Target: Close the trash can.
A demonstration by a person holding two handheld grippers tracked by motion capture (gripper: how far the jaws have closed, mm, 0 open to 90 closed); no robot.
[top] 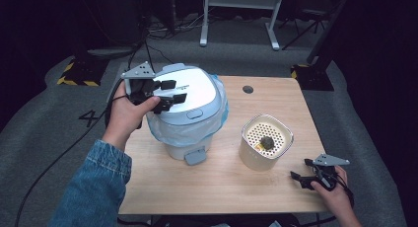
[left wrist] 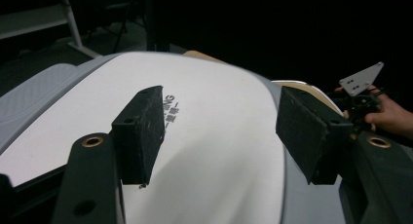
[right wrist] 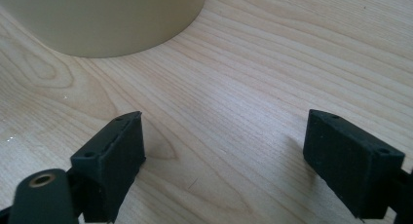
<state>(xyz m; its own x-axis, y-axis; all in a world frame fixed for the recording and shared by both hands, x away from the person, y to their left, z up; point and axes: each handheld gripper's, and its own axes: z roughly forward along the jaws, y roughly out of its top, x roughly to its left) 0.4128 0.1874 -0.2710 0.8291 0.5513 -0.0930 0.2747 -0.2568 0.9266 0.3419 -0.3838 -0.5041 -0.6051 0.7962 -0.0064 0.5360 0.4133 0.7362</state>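
Okay, quick rundown, table read as a clock face from the high view. Pedal bin [top: 190, 111] sitting around 10 o'clock on the wooden table [top: 222, 182], blue liner bag [top: 219, 119] bunched out under the rim, white lid [top: 194, 96] down flat. Left gripper [top: 167, 91] hovering right over the lid's 9 o'clock edge, jaws spread wide and empty, nothing but white plastic visible between them in the left gripper view [left wrist: 219, 131]. Foot pedal [top: 195, 156] poking out at the bin's 6 o'clock, untouched.

Over around 4 o'clock, cream strainer cup [top: 265, 140] with a perforated insert and a dark lump of scrap [top: 267, 142] sitting on it. Right gripper [top: 301, 170] parked low just past the cup toward 5 o'clock, jaws apart, gripping nothing, bare wood between them and the cup's wall [right wrist: 102, 19] up ahead.

Looks like the lid step of a dump-the-scraps job: bin closed, cup not picked up yet. Next up, probably catching the lid's lip or pressing the pedal for an opening, then closing the right jaws on the cup wall. Smooth domed lid, so easy to slip off without a proper edge.
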